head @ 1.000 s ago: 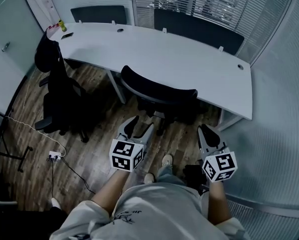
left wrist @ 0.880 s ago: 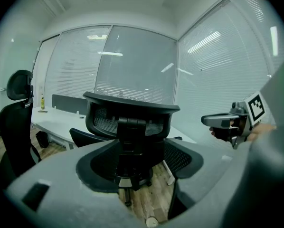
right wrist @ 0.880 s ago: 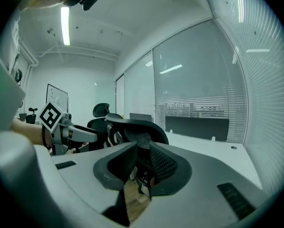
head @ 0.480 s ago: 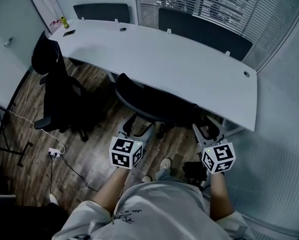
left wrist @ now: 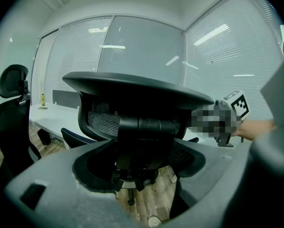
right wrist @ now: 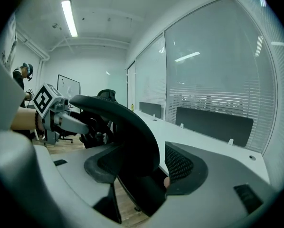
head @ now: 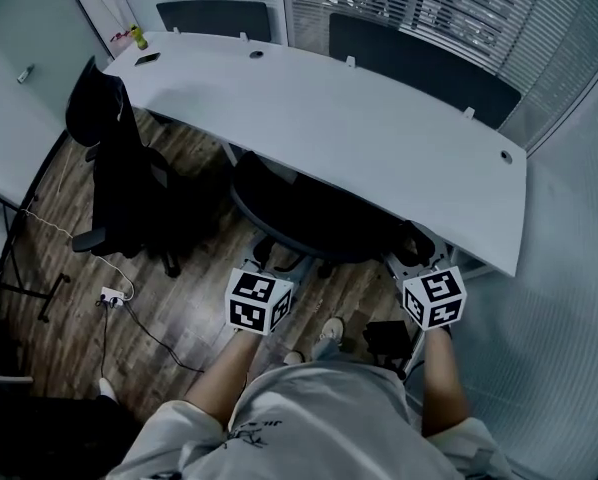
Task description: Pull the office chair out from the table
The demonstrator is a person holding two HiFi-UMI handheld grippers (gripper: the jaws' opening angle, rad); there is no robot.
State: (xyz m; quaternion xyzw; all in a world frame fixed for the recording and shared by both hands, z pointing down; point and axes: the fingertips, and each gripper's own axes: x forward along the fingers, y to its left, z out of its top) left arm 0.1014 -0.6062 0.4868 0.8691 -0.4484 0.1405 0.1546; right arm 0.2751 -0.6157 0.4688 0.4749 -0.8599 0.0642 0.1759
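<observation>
A black mesh-backed office chair (head: 309, 218) stands tucked under the curved white table (head: 379, 138). My left gripper (head: 279, 260) is at the left part of the backrest, jaws wide open; in the left gripper view the chair's back and spine (left wrist: 132, 94) fill the space ahead of the left gripper (left wrist: 142, 160). My right gripper (head: 411, 248) is at the backrest's right end with its jaws opening. In the right gripper view the backrest's curved edge (right wrist: 127, 122) stands between the right gripper's (right wrist: 142, 167) pads without being pressed.
A second black chair (head: 114, 168) stands to the left on the wood floor. A power strip (head: 109, 295) and its cable lie at lower left. A yellow bottle (head: 137, 38) and a phone (head: 147, 58) sit at the table's far left end. Blinded glass walls close off the right.
Both grippers moved forward to the chair's backrest. The right jaws went from shut to open around the backrest edge, and the left jaws spread wider.
</observation>
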